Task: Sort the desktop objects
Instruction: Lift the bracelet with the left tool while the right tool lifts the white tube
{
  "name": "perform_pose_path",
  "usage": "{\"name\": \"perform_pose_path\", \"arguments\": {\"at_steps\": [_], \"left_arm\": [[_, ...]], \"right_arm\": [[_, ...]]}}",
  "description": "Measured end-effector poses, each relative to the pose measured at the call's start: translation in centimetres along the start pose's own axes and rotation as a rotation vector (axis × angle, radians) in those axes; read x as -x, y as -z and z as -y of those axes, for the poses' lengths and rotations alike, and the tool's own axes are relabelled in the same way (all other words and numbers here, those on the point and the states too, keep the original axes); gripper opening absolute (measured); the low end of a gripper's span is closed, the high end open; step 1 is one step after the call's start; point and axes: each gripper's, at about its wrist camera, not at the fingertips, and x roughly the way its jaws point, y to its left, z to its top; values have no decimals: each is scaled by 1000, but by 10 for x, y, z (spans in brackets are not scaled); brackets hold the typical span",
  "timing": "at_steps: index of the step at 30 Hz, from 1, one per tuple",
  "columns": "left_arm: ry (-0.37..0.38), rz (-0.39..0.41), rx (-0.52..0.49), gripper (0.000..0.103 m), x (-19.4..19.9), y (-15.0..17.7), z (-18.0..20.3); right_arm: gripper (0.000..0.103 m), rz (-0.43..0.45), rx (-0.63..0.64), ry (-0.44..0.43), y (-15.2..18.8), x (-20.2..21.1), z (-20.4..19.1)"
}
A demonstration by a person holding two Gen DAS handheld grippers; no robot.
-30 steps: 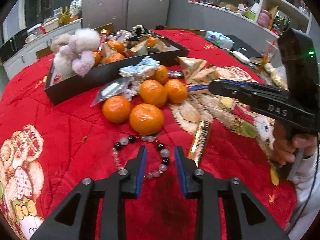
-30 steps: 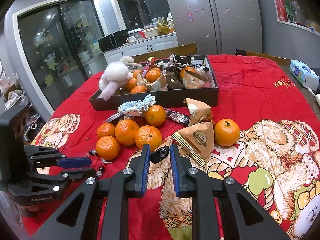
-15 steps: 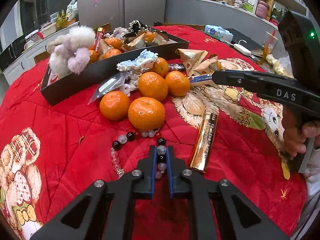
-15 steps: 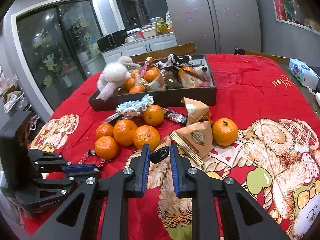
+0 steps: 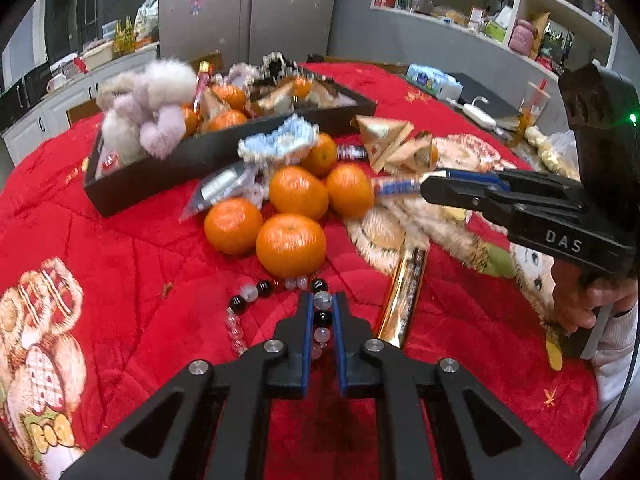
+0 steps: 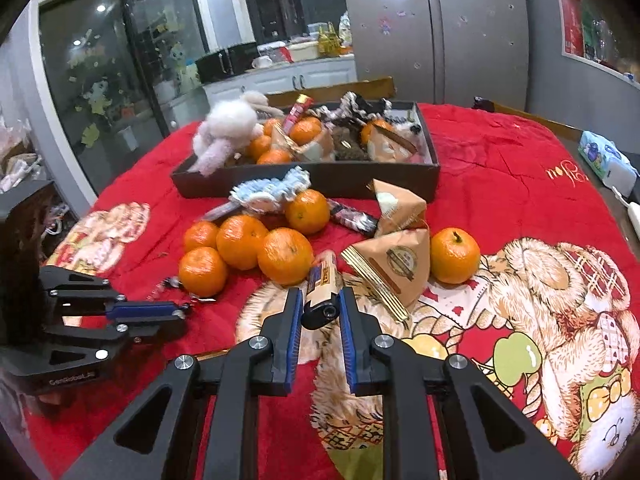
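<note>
The left tongs, apart a second ago, are now clamped on the bead bracelet lying on the red tabletop, ready to lift. The right tongs grip a small tube. Beyond waits the black tray.

The lower beads of the bead bracelet are hidden behind the left tool. Box contents are motion-blurred; individual items cannot be told. The label on the small tube is unreadable. The person's hand is partly hidden behind the right tool.
</note>
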Motion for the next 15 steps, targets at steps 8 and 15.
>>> {"name": "perform_pose_path", "arguments": {"at_steps": [8, 15], "left_arm": [[-1, 80, 6, 10, 31, -12, 0], [4, 141, 3, 10, 55, -24, 2]], "right_arm": [[11, 88, 5, -45, -8, 26, -7], [11, 110, 13, -40, -14, 30, -15]]}}
